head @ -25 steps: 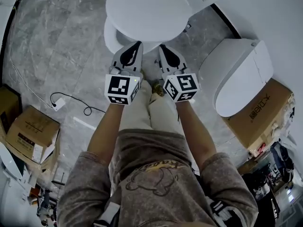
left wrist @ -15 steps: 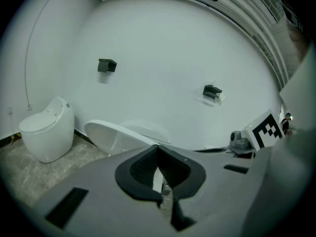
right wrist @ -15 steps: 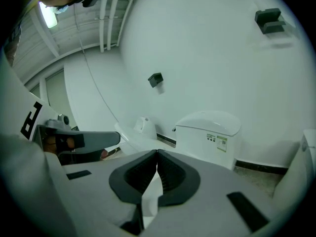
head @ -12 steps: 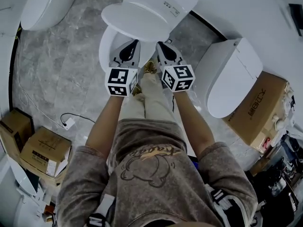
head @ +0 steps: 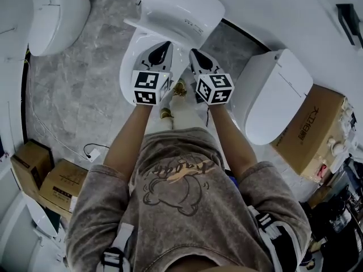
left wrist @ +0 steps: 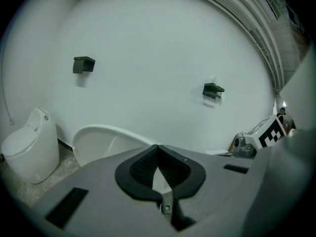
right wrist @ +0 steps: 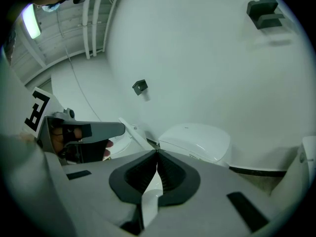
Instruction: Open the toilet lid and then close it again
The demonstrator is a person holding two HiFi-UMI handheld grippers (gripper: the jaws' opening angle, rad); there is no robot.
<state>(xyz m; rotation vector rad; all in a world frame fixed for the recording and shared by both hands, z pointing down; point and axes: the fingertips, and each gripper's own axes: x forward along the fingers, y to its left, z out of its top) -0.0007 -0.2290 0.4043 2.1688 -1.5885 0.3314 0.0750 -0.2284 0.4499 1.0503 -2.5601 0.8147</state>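
The left gripper point(head: 165, 45) and right gripper point(head: 193, 51) are both clenching shut with nothing between their jaws. They are lying side by side, tips at the near edge of the toilet lid point(head: 178, 10). The lid is standing raised off the bowl point(head: 129, 61), just beyond the grippers. Another toilet point(head: 275, 98) is sitting to the right.

- Cool, even, rather dim light; a glowing oblong ceiling lamp point(right wrist: 30, 21) shows in the right gripper view.
- A small black wall bracket point(left wrist: 83, 64) casts a faint, soft shadow.
- Fisheye bending throughout; gripper-view corners go black.
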